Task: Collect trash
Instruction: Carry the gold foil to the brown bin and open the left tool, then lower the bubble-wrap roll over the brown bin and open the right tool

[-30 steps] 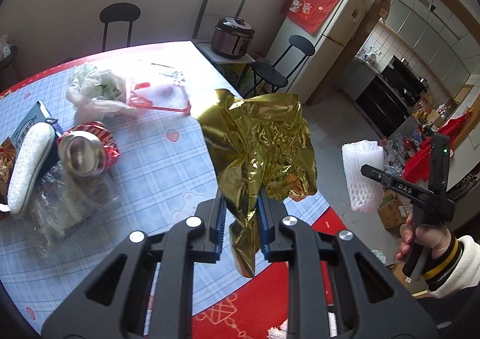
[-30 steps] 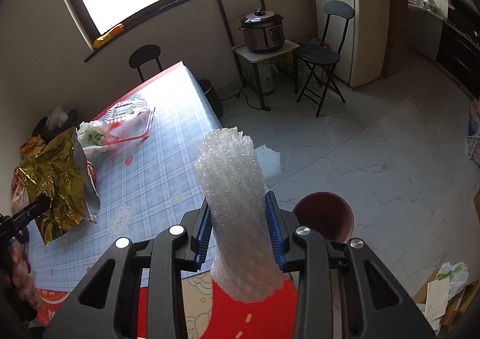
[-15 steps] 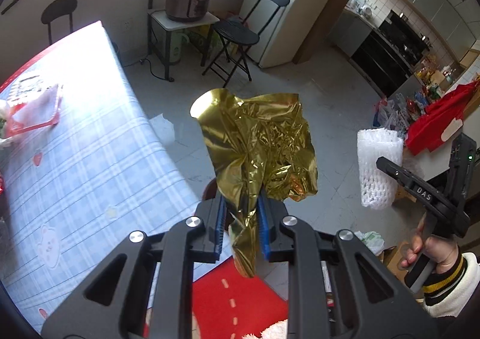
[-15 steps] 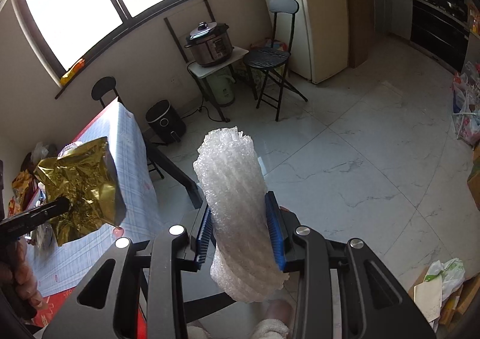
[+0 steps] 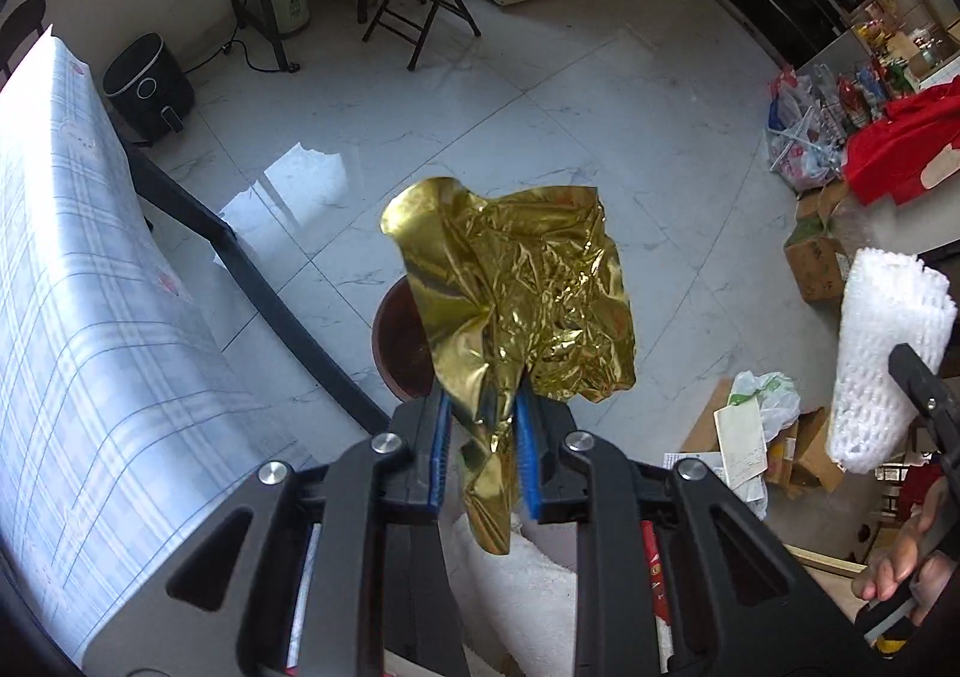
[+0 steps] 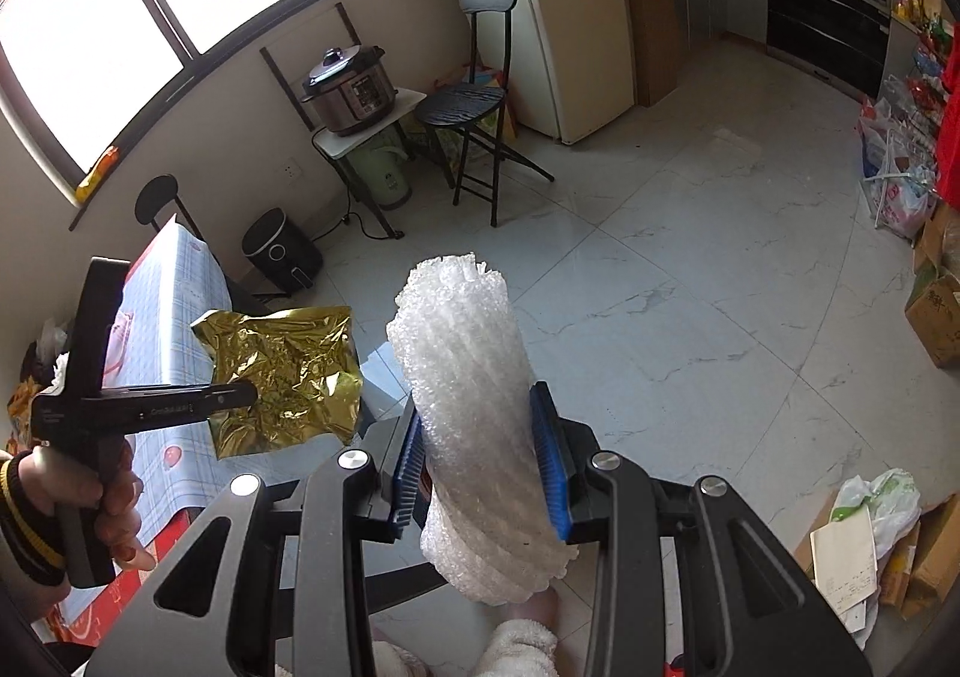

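Note:
My left gripper (image 5: 480, 425) is shut on a crumpled gold foil wrapper (image 5: 516, 293), which it holds in the air over the floor. Right below the wrapper stands a round brown bin (image 5: 399, 347), mostly hidden behind it. My right gripper (image 6: 480, 455) is shut on a white foam net sleeve (image 6: 474, 389), upright between its blue pads. The sleeve (image 5: 882, 359) shows in the left wrist view at the right edge. In the right wrist view the gold wrapper (image 6: 282, 371) hangs at the left in the left gripper (image 6: 240, 395).
The table with the blue checked cloth (image 5: 78, 317) runs along the left, a dark table leg (image 5: 270, 293) beside the bin. Cardboard boxes and bags (image 5: 756, 437) lie on the floor at the right. A black folding chair (image 6: 474, 137), a rice cooker (image 6: 351, 89) and a fridge (image 6: 576, 17) stand farther off.
Both grippers have swung off the table and out over the floor with their loads. The left gripper has tipped downward, and the brown bin has come into view beneath the gold wrapper.

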Available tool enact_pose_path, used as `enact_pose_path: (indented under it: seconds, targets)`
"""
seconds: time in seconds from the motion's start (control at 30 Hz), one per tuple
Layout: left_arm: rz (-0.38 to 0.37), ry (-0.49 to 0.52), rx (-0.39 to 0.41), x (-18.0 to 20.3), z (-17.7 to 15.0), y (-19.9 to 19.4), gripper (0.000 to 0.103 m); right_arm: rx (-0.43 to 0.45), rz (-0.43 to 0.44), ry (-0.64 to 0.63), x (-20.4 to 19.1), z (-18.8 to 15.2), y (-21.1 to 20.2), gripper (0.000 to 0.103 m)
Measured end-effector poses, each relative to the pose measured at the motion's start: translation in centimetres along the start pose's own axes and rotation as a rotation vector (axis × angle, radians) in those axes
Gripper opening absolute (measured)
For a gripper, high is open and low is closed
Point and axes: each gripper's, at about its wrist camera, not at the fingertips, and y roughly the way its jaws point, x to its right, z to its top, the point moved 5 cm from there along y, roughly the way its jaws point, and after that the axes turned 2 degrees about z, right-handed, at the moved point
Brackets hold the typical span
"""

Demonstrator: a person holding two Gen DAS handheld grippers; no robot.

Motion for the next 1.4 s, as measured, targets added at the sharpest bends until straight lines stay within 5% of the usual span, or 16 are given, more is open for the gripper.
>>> enact_pose_path:
  seconds: [0.43, 0.57, 0.67, 0.83, 1.03, 1.4]
  targets:
    - [0.013, 0.007, -0.080, 0.2, 1.7, 6.2, 0.024, -0.028, -0.030, 0.009, 0.8, 0.0, 0.7, 0.034]
    - [0.016, 0.009, -0.062, 0.1, 2.2, 6.6, 0.043, -0.036, -0.034, 0.017, 0.8, -0.6, 0.6, 0.034]
    - [0.019, 0.008, -0.042, -0.1, 2.3, 5.9, 0.043, -0.043, -0.037, 0.024, 1.0, -0.8, 0.9, 0.034]
    - [0.011, -0.017, 0.054, -1.4, 1.9, 1.9, 0.051, -0.059, -0.028, 0.037, 0.7, -1.3, 1.9, 0.034]
    - [0.043, -0.026, 0.246, -4.2, -0.9, -6.2, 0.088, -0.111, -0.013, 0.006, -1.3, -1.8, 5.4, 0.036]
    - [0.122, -0.256, 0.373, -15.2, -10.4, -15.7, 0.097, -0.269, -0.020, -0.094, -6.9, -3.5, 15.8, 0.037]
